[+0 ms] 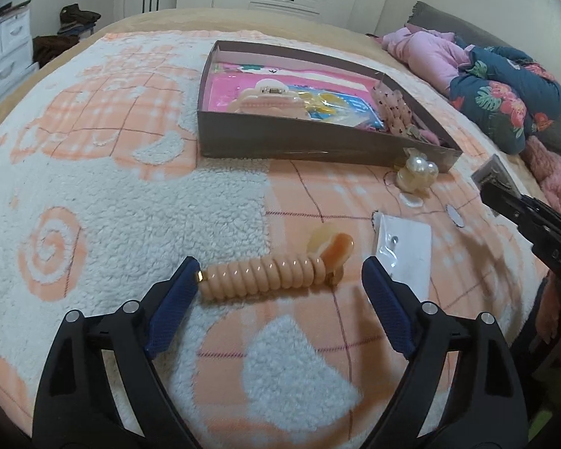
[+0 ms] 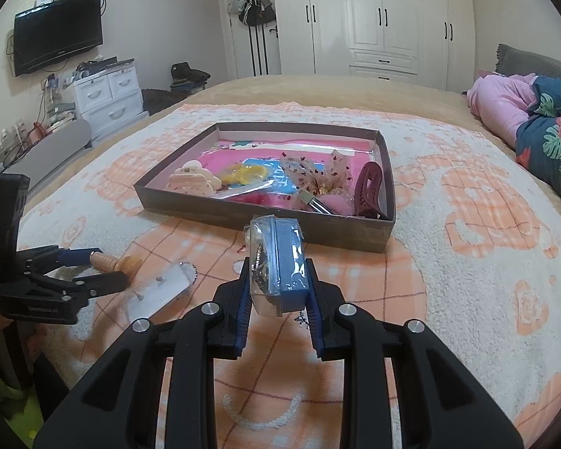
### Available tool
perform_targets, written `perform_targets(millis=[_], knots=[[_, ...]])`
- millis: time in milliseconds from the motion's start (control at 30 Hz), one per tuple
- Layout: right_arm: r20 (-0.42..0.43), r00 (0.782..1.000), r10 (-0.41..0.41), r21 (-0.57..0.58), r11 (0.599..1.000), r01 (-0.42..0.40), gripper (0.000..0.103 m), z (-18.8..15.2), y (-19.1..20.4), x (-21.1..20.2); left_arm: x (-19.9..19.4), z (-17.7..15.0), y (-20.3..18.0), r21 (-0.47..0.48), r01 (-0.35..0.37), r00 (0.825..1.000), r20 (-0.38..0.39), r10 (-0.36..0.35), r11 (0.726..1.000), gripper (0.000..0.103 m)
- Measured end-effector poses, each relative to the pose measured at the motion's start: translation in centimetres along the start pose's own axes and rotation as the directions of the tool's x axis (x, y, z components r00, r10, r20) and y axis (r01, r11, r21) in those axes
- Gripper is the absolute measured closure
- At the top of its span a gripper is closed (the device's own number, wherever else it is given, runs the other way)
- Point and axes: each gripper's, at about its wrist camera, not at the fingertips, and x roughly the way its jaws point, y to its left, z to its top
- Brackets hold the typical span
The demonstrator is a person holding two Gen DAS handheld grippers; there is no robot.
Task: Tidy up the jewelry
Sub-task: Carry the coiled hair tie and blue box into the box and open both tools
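In the left wrist view, the left gripper (image 1: pixel 280 273) hung over a fleecy peach-and-white blanket (image 1: pixel 112 194) with its jaws spread wide. A peach coiled hair tie (image 1: pixel 261 275) lay on the blanket between the blue pads (image 1: pixel 174 307) — its gold-capped end sat right against the left pad, while the right pad stood clear of it. At the tie's far end rested a small orange clip (image 1: pixel 333 247). Just to the right lay a white earring card (image 1: pixel 404 243) in a clear sleeve. Farther back stood a shallow brown box (image 1: pixel 299 142), holding a pale pink claw clip (image 1: pixel 271 103) on a pink sheet. A pearly clip (image 1: pixel 417 174) sat on the blanket just beside the box's near right corner. The right gripper (image 1: pixel 497 183) entered from the right edge.

In the right wrist view, the right gripper (image 2: pixel 278 292) was clamped on a small clear packet with a blue card (image 2: pixel 280 262), held upright above the blanket (image 2: pixel 467 262) — just short of the brown box (image 2: pixel 265 217). Inside the box lay the claw clip (image 2: pixel 190 179), a sheer glittery bow (image 2: pixel 318 168) and a dark red hair clip (image 2: pixel 368 187). At the left, the left gripper (image 2: pixel 104 262) straddled the coiled hair tie (image 2: pixel 103 260), with the earring card (image 2: pixel 157 292) beside it.
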Motion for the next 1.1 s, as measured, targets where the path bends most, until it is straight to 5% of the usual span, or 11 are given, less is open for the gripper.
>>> perform_targets(millis=[233,533,1100], knots=[[0.003,1.0,-0.001,0.004,1.0,0.001,0.078,0.1,-0.1,0.1,1.1,0.5,-0.5,0.031,-0.075,0.997,0.02,0.074,0.997,0.038],[0.052,0.999,0.001,0.005,1.0,-0.001,0.078,1.9,-0.5,-0.3,-1.1,2.7,0.4,-0.016,0.001,0.996,0.085,0.001,1.0,0.04],[0.131,0.99,-0.043,0.011,0.999,0.042,0.078,6.5,-2.5,0.1,-2.0,9.5,-1.2,0.008,0.038,0.978,0.205,-0.039,0.999,0.04]])
